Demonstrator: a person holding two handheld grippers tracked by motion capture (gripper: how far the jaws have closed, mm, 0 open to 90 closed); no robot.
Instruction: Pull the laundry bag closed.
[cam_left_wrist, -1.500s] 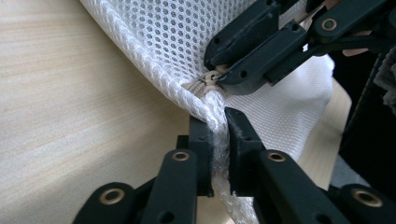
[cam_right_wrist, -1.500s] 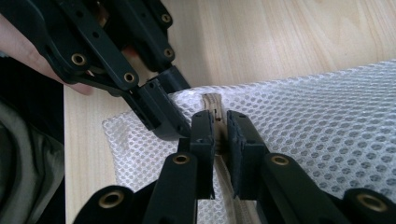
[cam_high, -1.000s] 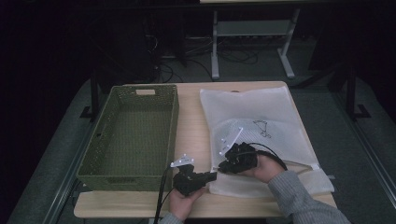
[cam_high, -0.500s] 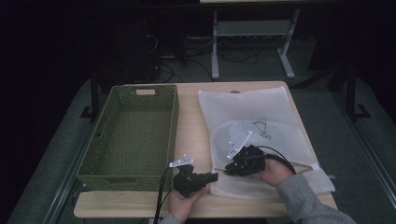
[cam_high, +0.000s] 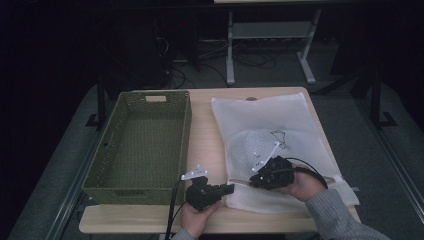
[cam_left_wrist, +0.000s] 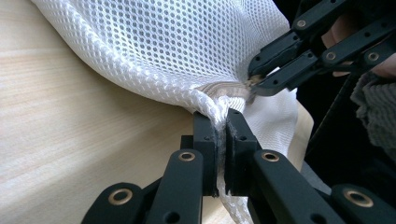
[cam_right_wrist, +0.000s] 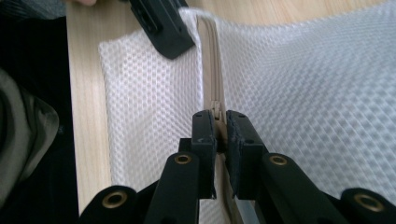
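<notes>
High view, nearest edge first: the left gripper (cam_high: 227, 189) pinches the near left corner of the white mesh bag (cam_high: 280, 125) lying on the table (cam_high: 202, 140), jaws closed on the fabric. Just beyond, the right gripper (cam_high: 254, 181) is clamped on the zipper pull (cam_right_wrist: 215, 106) near that corner. Judging by this, the zip has barely travelled; most of its run remains. Farther left, the green basket (cam_high: 112, 150) waits empty.
</notes>
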